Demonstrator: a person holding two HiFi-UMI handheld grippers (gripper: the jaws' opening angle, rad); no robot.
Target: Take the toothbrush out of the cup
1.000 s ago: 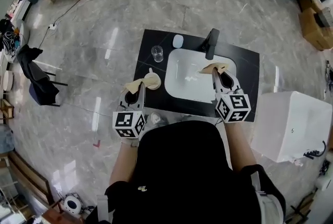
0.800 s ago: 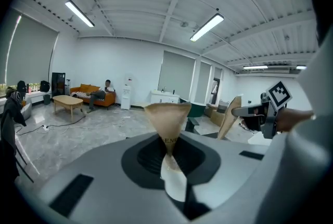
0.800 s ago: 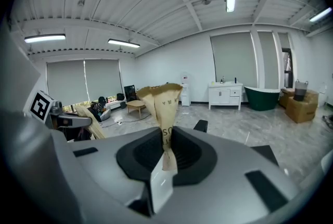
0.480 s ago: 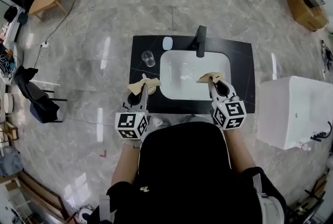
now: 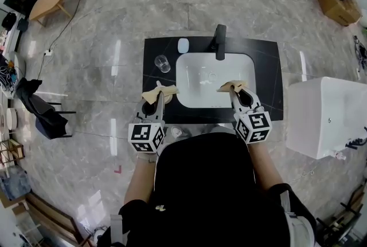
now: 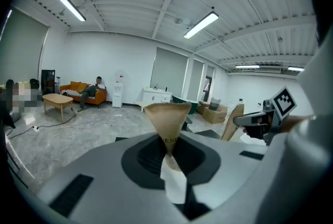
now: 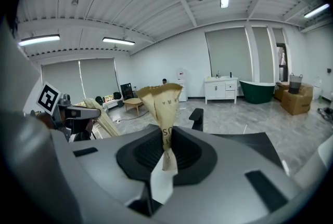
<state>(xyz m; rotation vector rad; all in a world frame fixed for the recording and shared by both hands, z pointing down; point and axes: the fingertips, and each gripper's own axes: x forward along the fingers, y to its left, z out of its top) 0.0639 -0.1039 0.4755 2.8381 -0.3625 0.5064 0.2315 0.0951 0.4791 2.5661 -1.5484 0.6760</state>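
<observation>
Cup (image 5: 162, 63) clear glass, upright on black counter (image 5: 268, 79), beside basin (image 5: 195, 91).

A clear glass cup (image 5: 162, 63) stood on the black stone countertop (image 5: 268, 74), left of the white basin (image 5: 195, 77) (black tap (image 5: 220, 43) behind).

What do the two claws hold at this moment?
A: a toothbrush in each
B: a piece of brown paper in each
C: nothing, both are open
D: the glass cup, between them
B: the left claw is shut on one brown paper piece, and the right claw is shut on a second brown paper piece.
</observation>
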